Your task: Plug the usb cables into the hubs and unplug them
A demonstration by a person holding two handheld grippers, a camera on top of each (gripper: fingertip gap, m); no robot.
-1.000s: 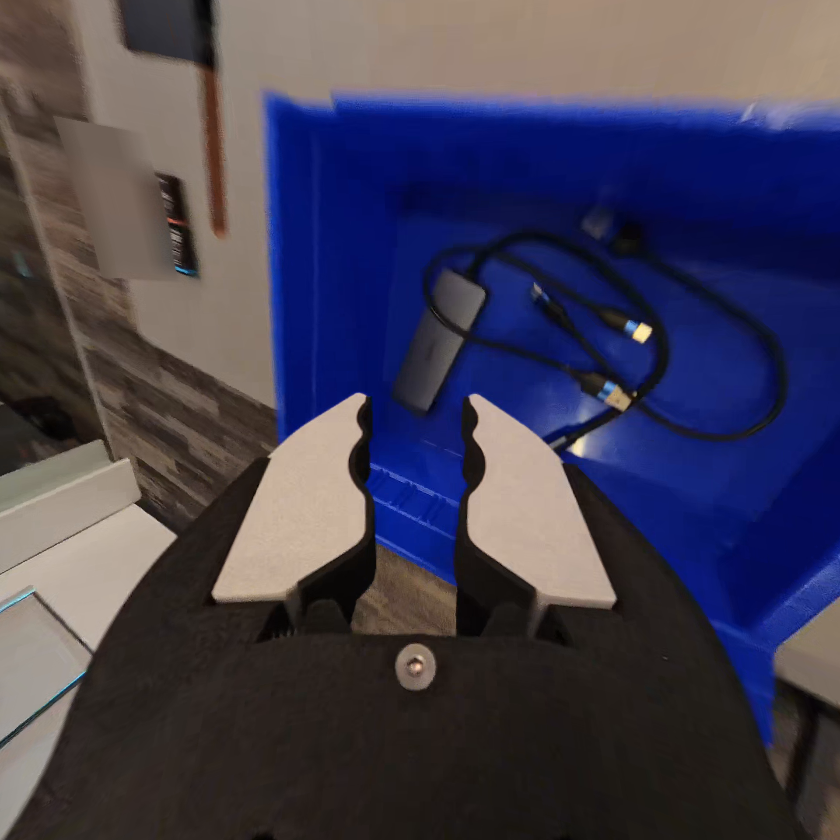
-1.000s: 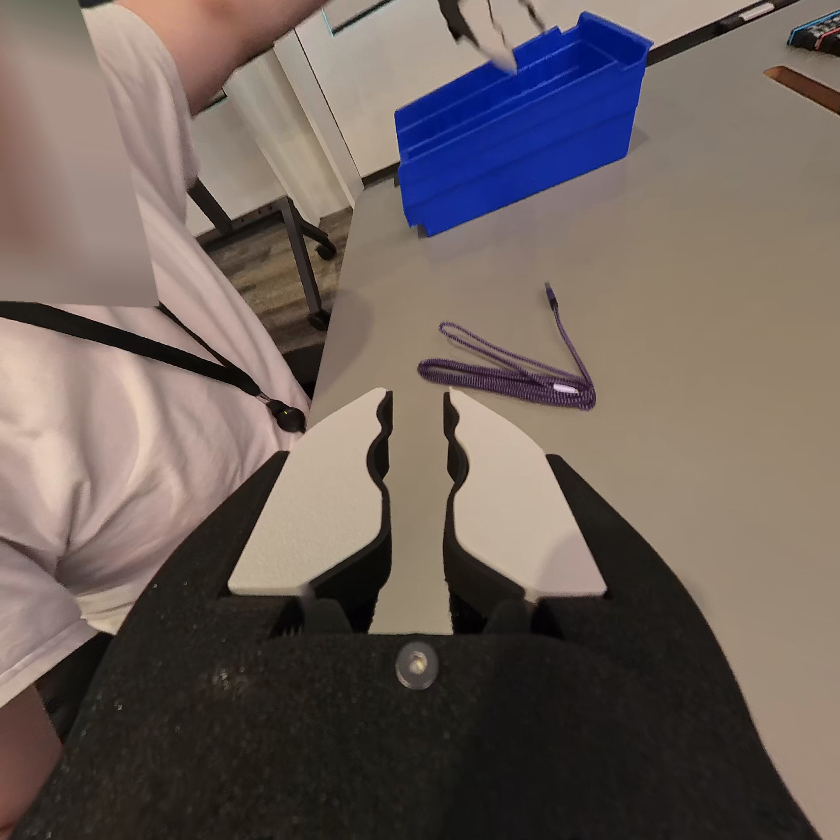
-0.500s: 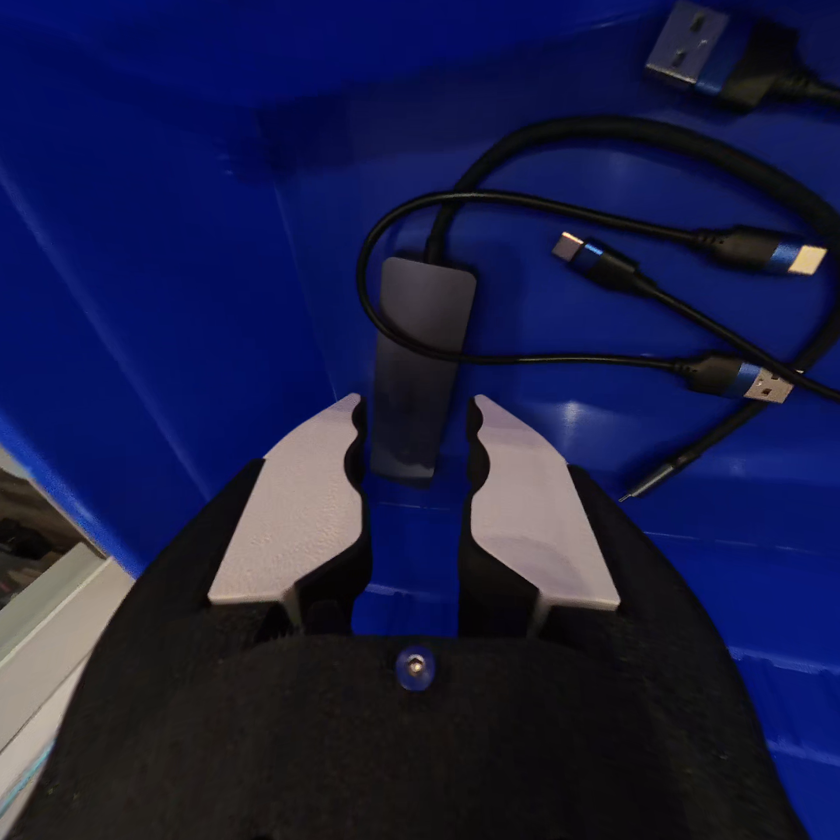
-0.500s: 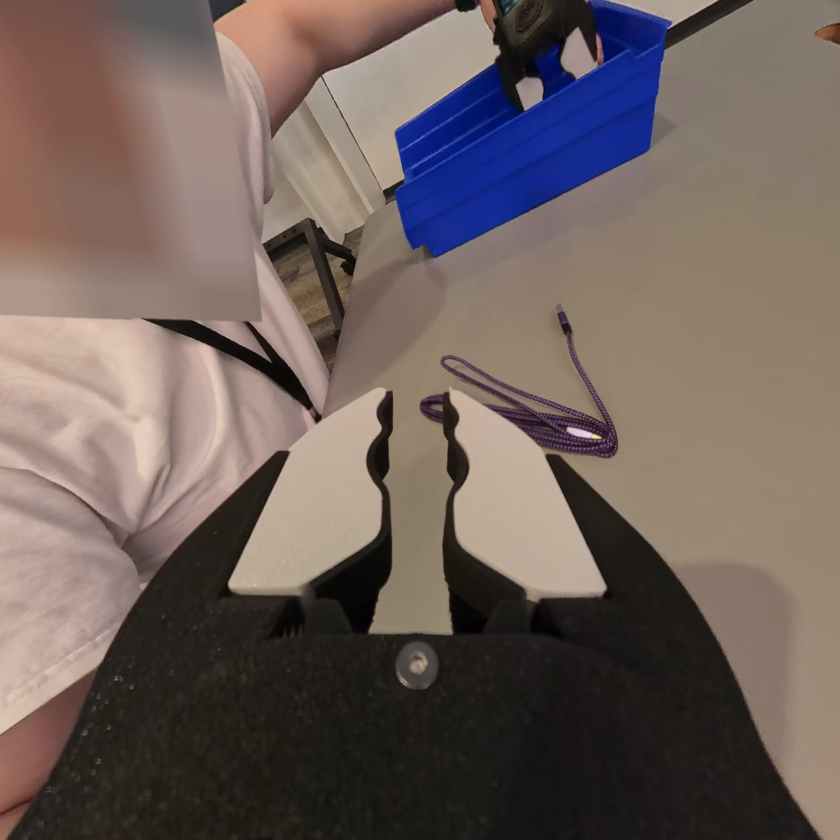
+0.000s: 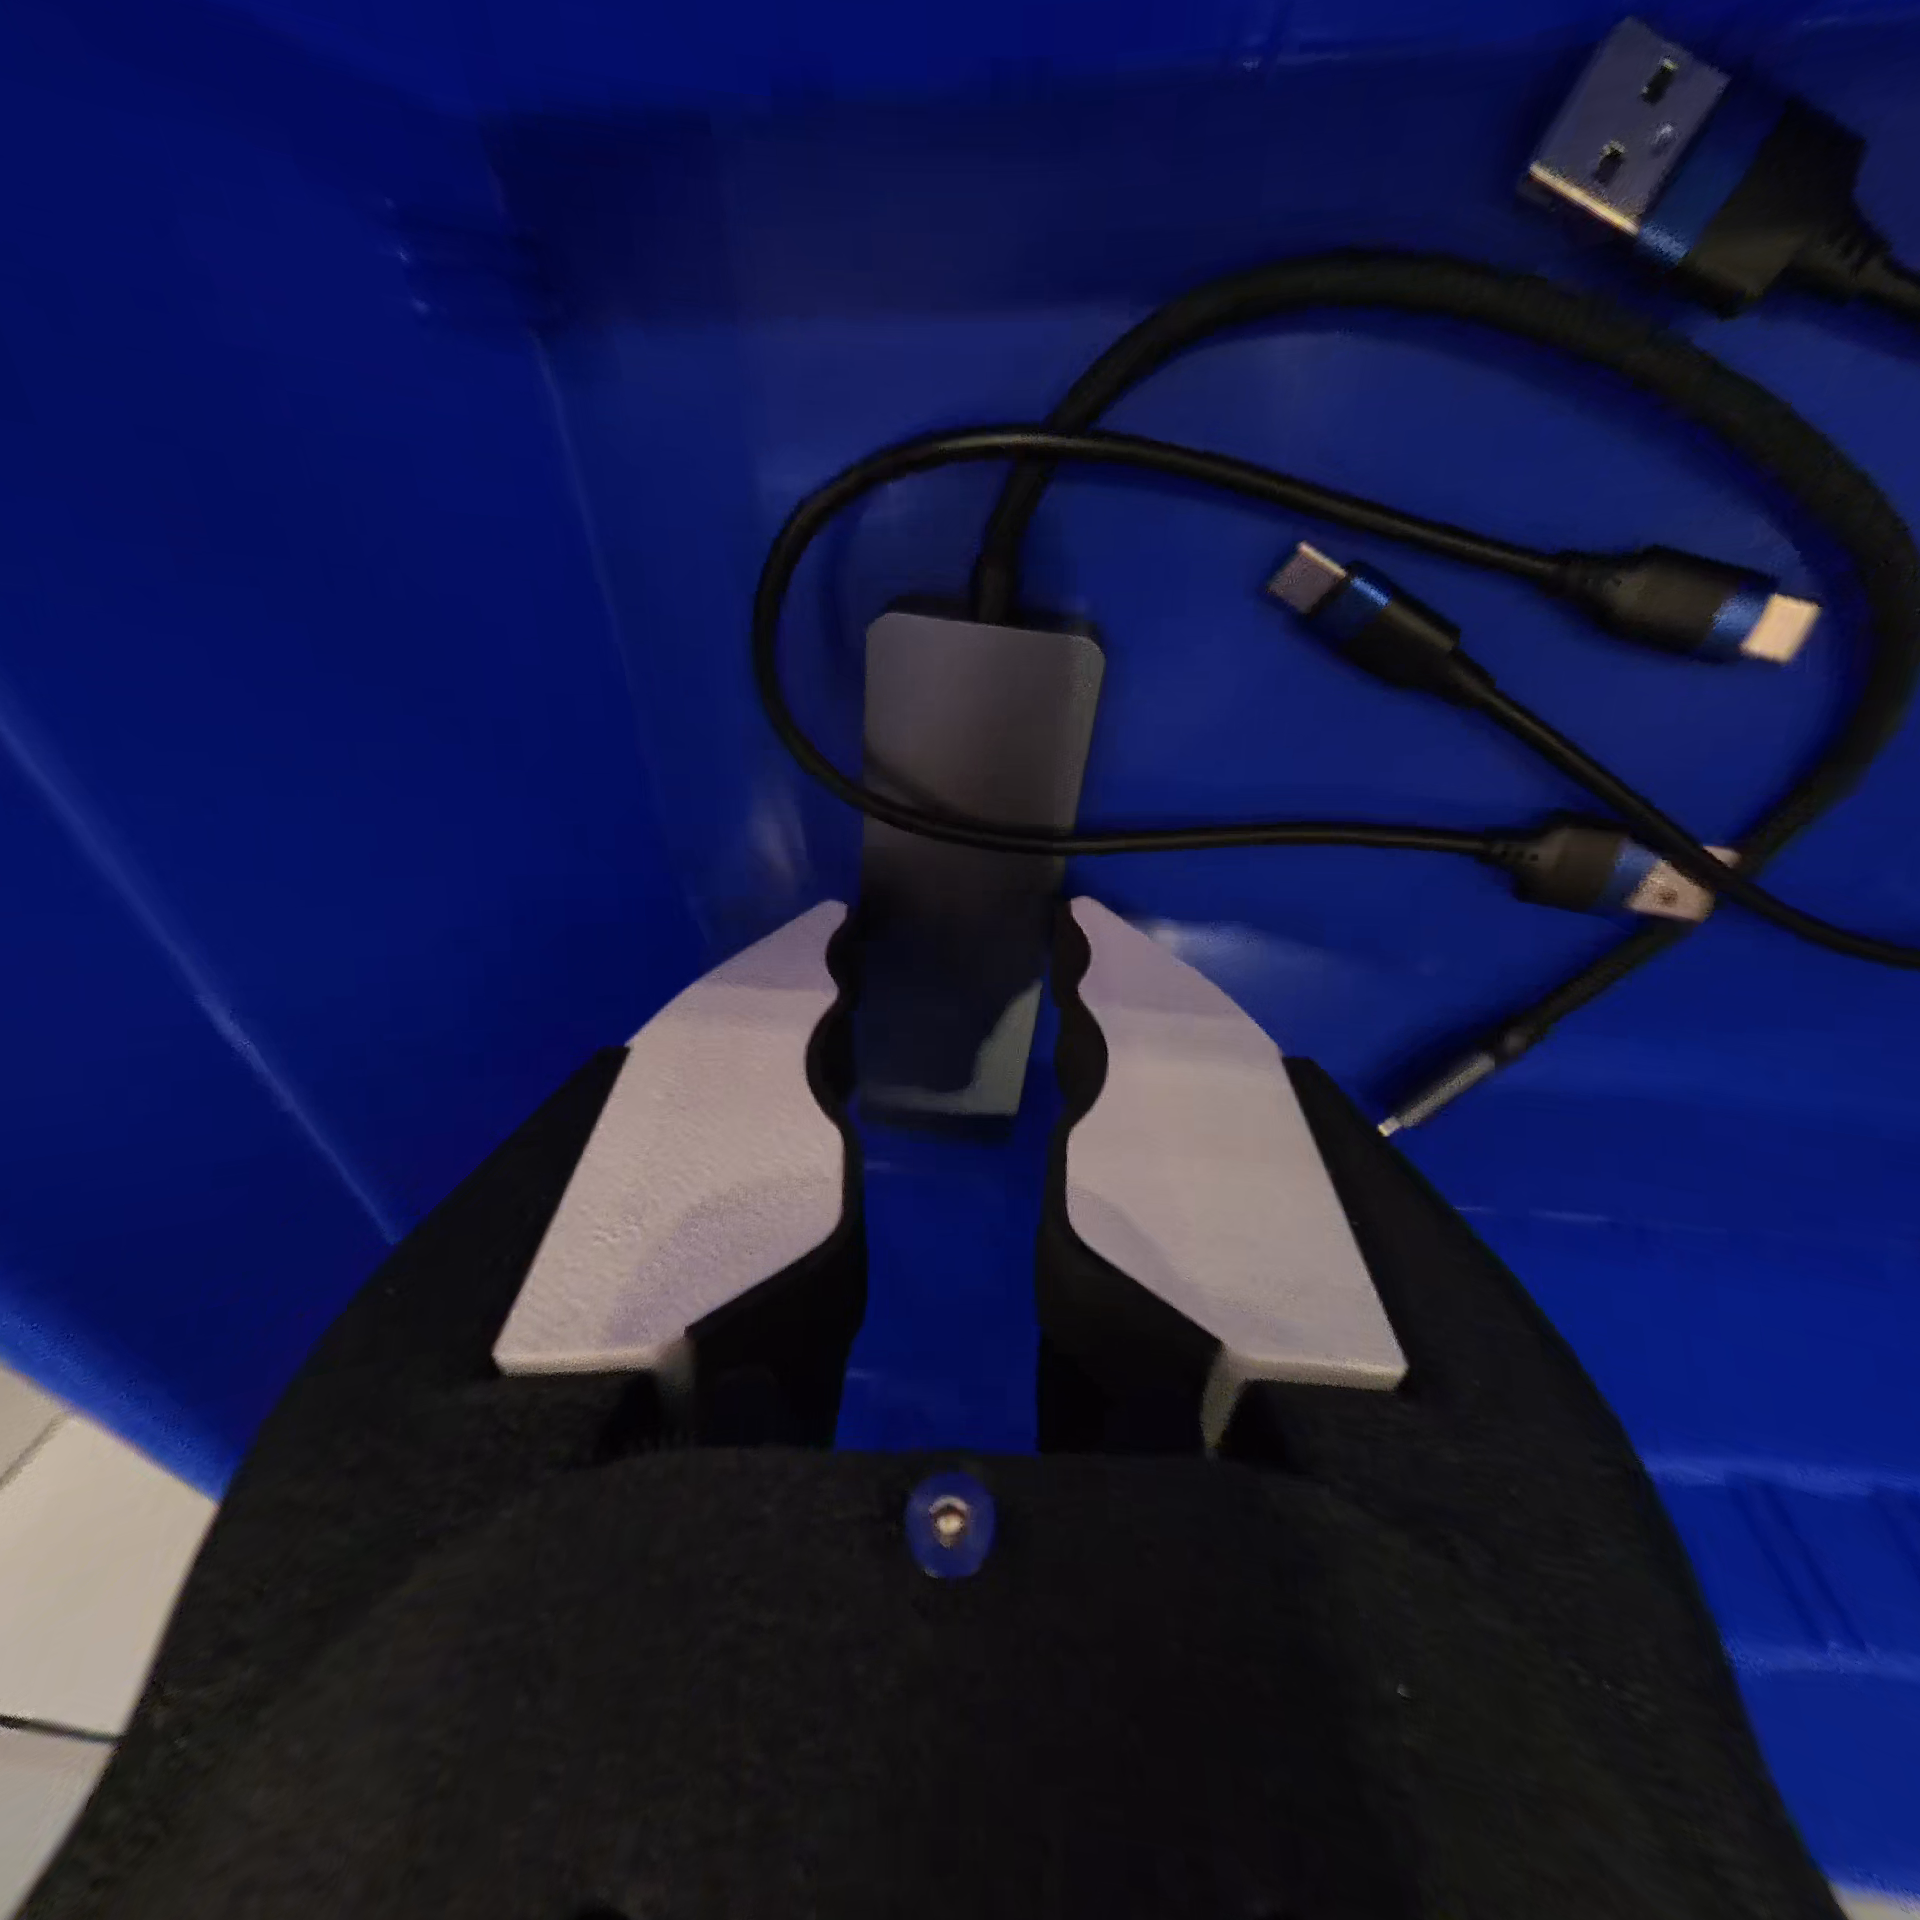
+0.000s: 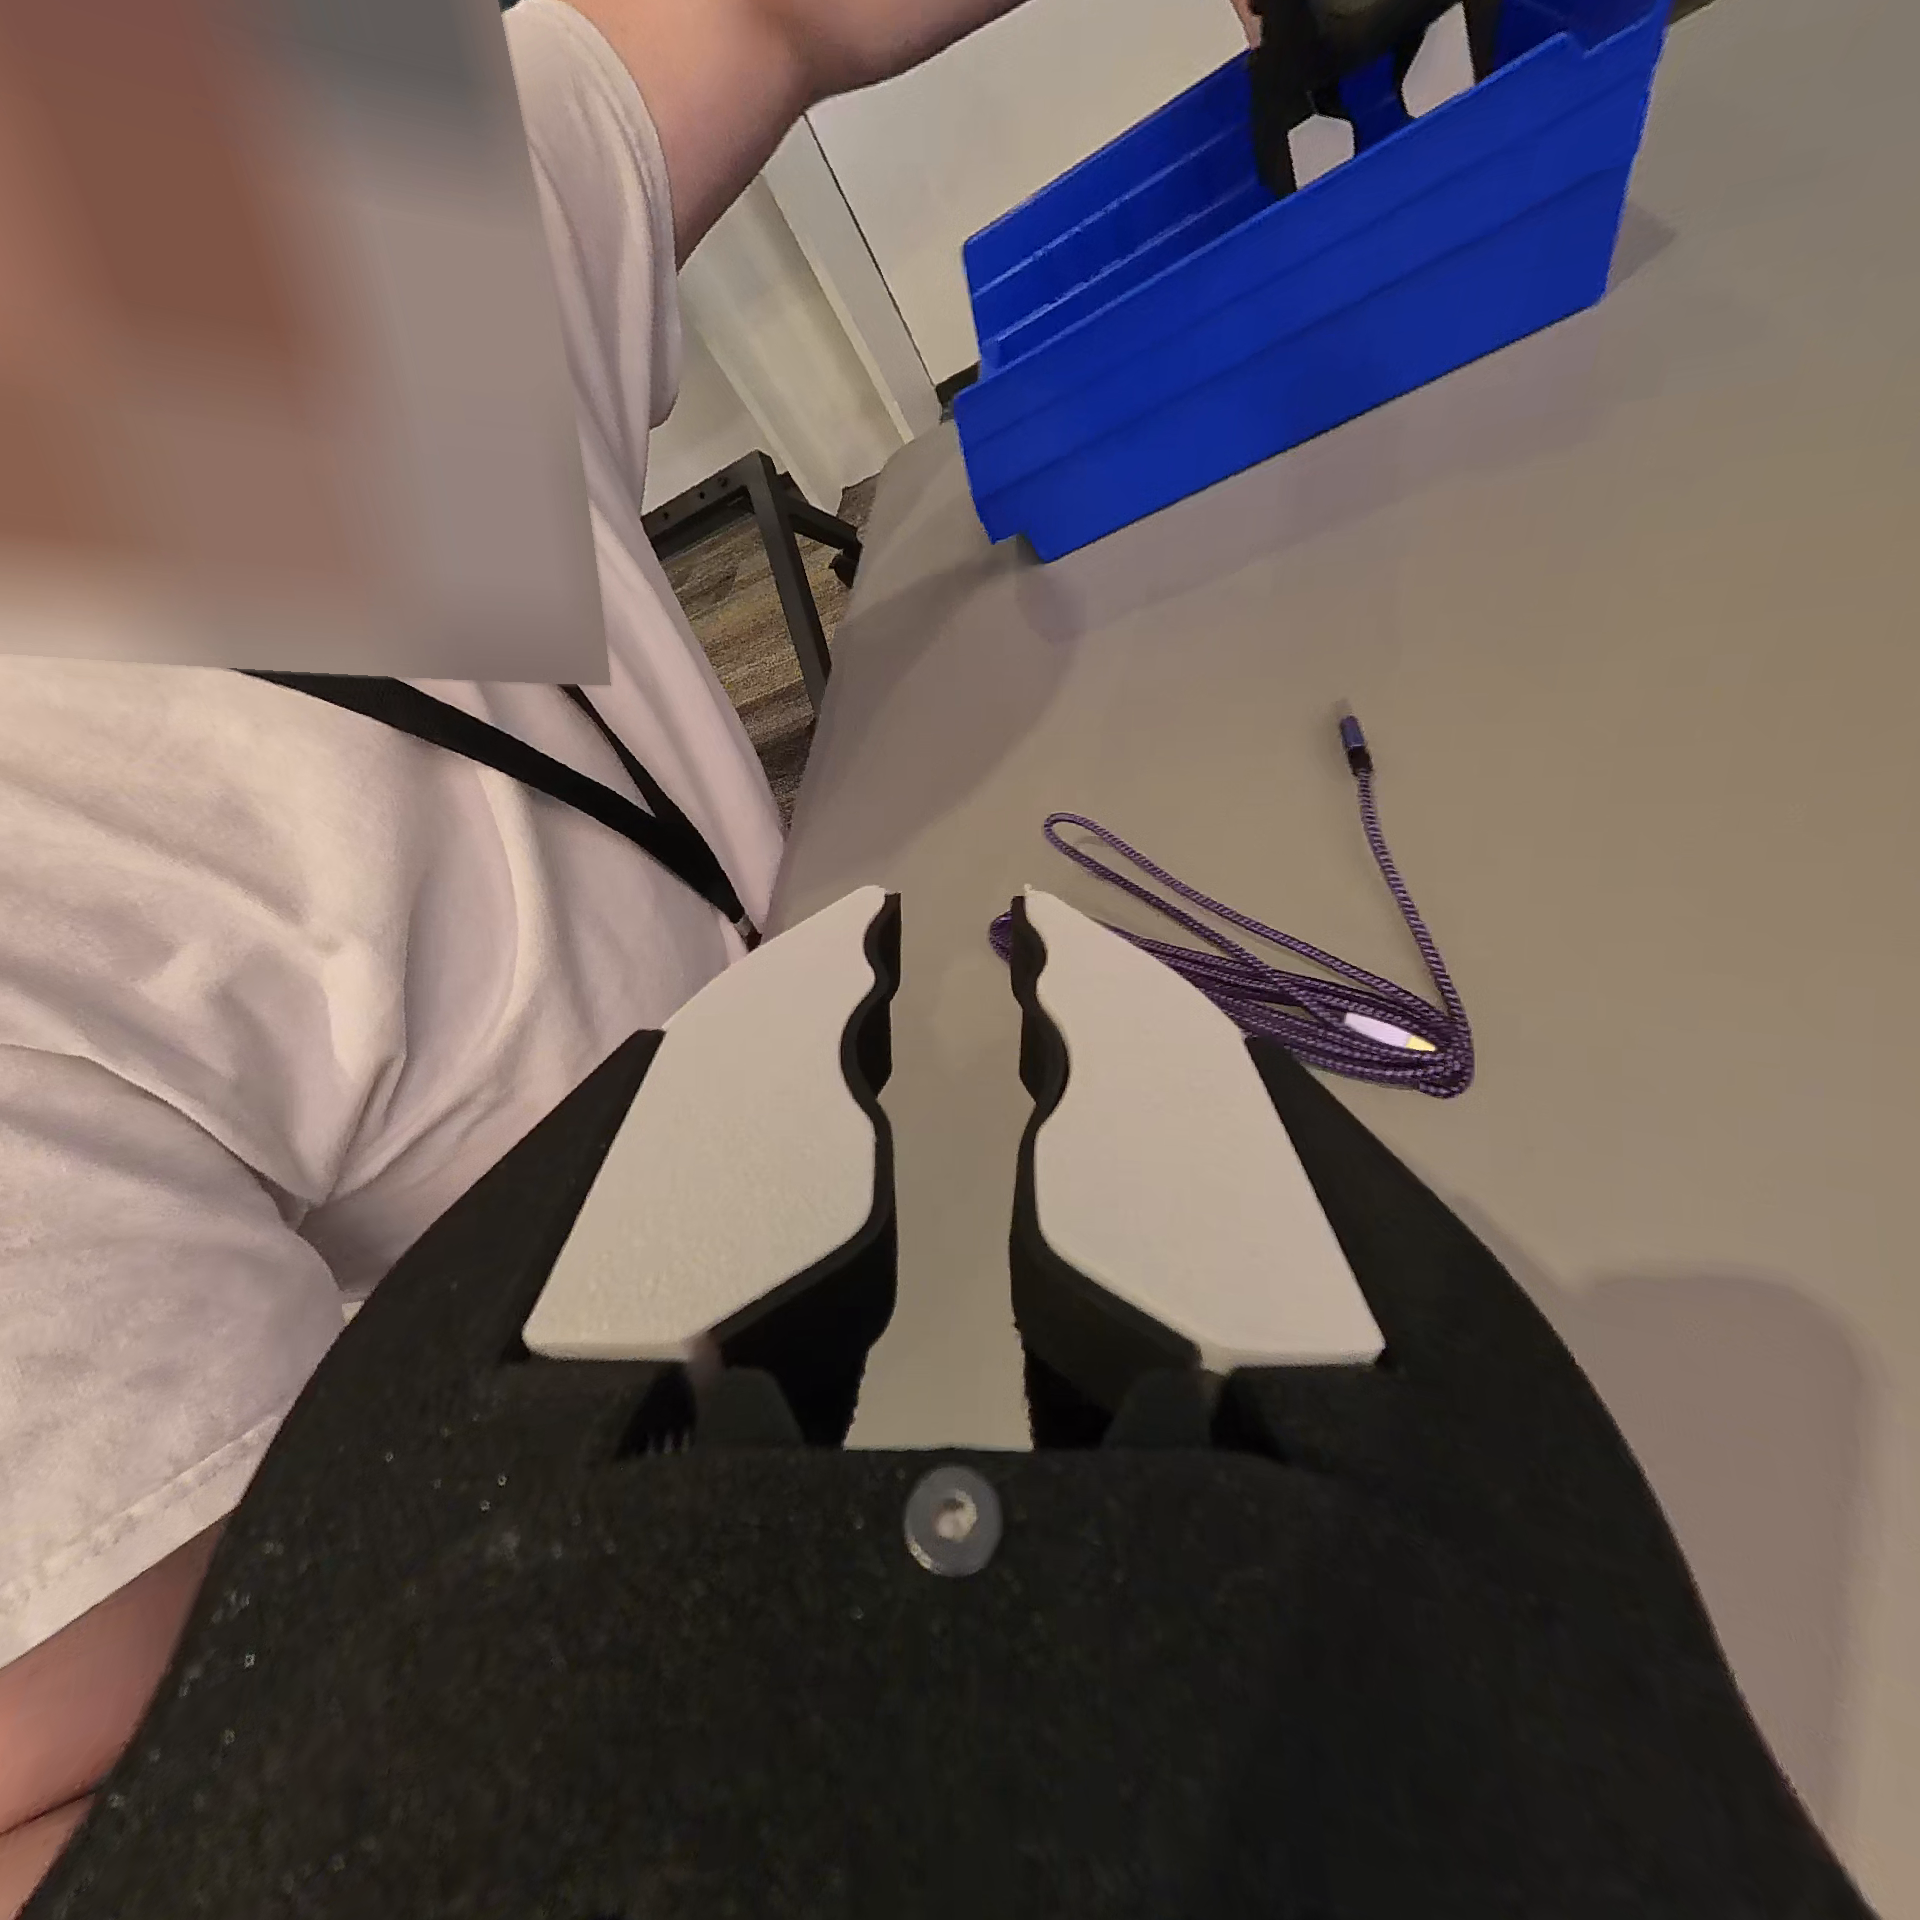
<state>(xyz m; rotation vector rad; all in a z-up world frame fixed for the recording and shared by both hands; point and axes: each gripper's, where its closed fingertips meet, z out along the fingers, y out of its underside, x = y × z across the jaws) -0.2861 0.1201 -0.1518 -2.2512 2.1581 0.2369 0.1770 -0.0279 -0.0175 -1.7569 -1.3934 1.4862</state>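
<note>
Left wrist view: my left claw (image 5: 951, 914) is down inside the blue plastic bin (image 5: 312, 623), its two grey fingers (image 5: 727, 1091) parted on either side of the near end of the flat dark-grey rectangular USB hub (image 5: 977, 748). The hub lies on the bin floor, and I cannot tell whether the inner pads touch its edges, so the claw reads as released around it, not clamped. A thick black braided lead (image 5: 1558, 343) leaves the hub's far end and loops to the right. A thin black cable (image 5: 1195, 831) crosses over the hub's middle and ends in a blue-collared USB plug (image 5: 1621, 878) to the right. Two more blue-collared plugs (image 5: 1704, 618) lie farther back on the right, with a large USB-A plug (image 5: 1621, 156) in the upper right corner.

Right wrist view: my right claw (image 6: 961, 904) hovers released and empty above the grey tabletop (image 6: 1558, 623). A purple braided USB cable (image 6: 1299, 987) lies loosely coiled on the tabletop just beyond the right finger. The blue bin (image 6: 1299, 353) stands well beyond it near the tabletop's far edge, with the left claw (image 6: 1340, 114) reaching into it. A person in a white T-shirt (image 6: 312, 987) fills the left side.
</note>
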